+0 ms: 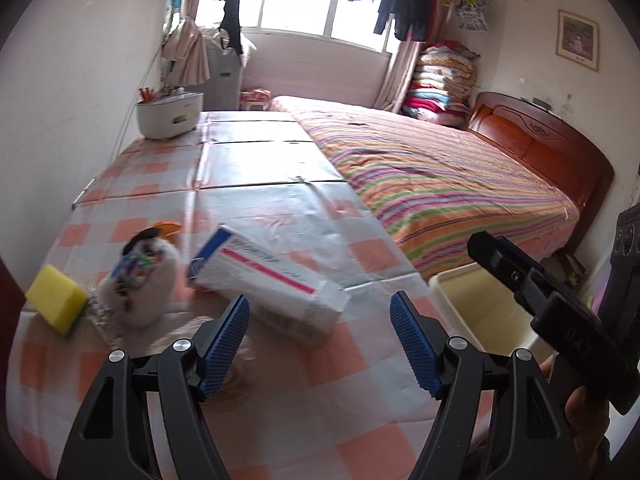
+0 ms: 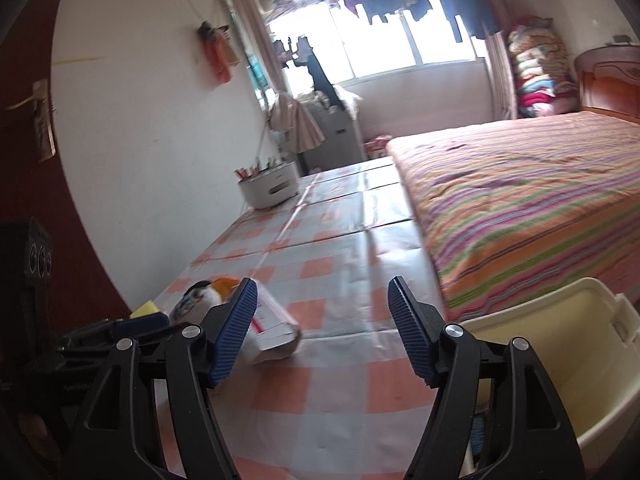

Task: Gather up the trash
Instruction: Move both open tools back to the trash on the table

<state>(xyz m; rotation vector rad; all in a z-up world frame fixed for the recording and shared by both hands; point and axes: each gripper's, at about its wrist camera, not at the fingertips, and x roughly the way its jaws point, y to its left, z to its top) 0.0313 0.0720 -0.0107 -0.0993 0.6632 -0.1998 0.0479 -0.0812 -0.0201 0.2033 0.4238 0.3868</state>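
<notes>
**Trash still on bench, bin looks empty**

Left to right on your orange-and-white checked plastic-covered bench (image 1: 256, 200): yellow foam sponge (image 1: 56, 304), crumpled white wrapper bundle (image 1: 140, 280), white cardboard box with a red stripe (image 1: 268, 280). None binned yet. Left gripper (image 1: 320, 340) wide open, empty; right gripper (image 2: 322, 330) open, empty. Cream plastic bin (image 2: 560, 360) sits off the bench's right edge, beside the striped bed (image 1: 440, 176). Window behind.
</notes>
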